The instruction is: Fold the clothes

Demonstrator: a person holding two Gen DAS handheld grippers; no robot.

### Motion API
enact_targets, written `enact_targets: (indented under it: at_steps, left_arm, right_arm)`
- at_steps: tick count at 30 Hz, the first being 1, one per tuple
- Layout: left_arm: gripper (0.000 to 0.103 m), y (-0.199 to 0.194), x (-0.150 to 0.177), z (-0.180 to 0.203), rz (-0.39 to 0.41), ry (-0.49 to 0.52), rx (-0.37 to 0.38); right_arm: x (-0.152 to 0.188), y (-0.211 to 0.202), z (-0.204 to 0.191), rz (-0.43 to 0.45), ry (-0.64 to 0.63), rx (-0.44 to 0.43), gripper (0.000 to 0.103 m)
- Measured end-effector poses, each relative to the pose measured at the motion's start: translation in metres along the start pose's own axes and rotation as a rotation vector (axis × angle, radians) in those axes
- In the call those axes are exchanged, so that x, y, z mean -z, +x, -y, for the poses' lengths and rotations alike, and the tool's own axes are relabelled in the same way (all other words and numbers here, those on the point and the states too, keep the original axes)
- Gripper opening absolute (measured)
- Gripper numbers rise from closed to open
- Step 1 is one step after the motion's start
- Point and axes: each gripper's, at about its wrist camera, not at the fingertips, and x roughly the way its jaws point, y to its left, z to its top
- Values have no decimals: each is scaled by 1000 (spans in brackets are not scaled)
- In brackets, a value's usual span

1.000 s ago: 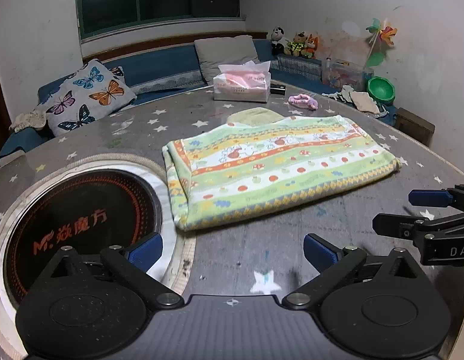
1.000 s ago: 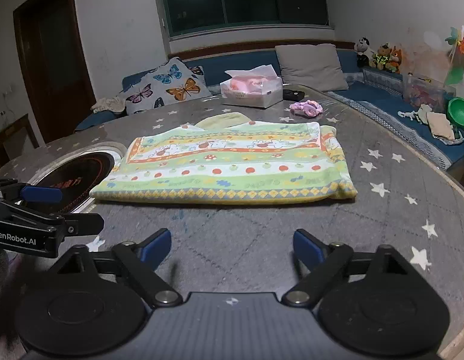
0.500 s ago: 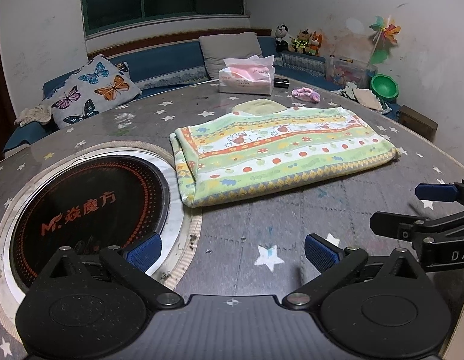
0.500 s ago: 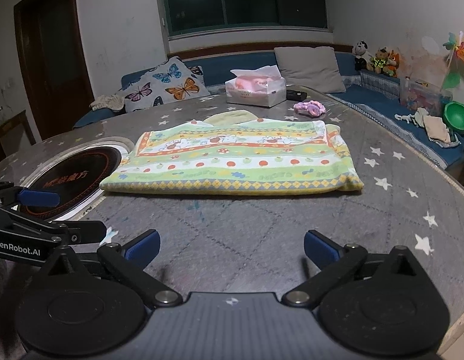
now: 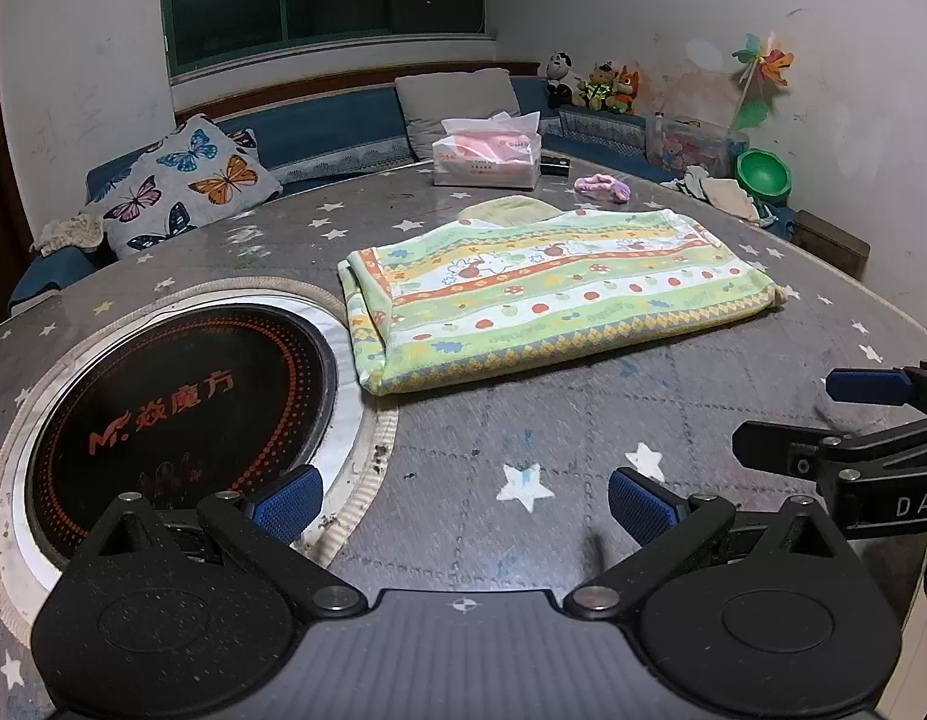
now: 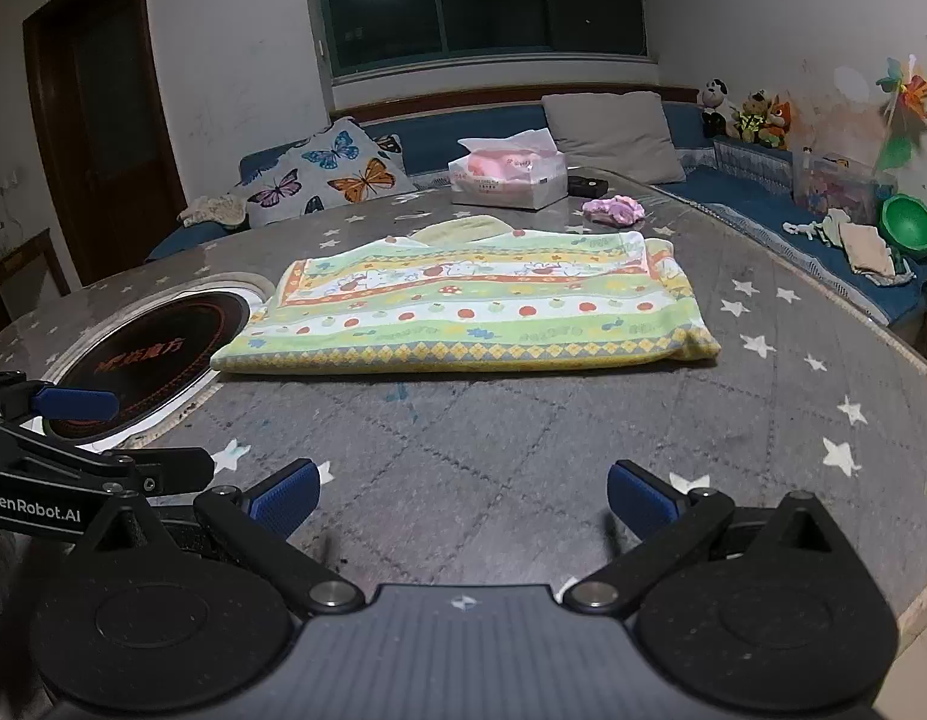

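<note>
We hold both grippers — left gripper (image 5: 460,501) and right gripper (image 6: 460,495) — with jaws spread wide and nothing between them. The folded striped garment (image 5: 553,300) lies flat on the star-patterned surface (image 6: 523,432), well ahead of us, beside the round black cooktop (image 5: 175,408).

Premises: a lived-in home sitting and dining room, at night. Evidence: a blue corner sofa (image 6: 733,195) with a butterfly cushion (image 5: 187,186), stuffed toys (image 5: 595,84) in the corner, a tissue box (image 5: 486,156) at the tabletop's (image 5: 583,420) far edge, and a built-in hotplate (image 5: 175,414).
</note>
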Motion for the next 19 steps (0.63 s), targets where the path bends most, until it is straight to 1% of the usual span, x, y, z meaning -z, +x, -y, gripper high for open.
enact_targets:
  at_steps: [15,19]
  left_arm:
    - [103,-9,5,3,24,-2,-5]
    - [103,-10,6,2,24,-7,3]
  right_arm:
    - [6,-7,-7,5,8,-8,103]
    - [7,-9,-9,7,8,-11,103]
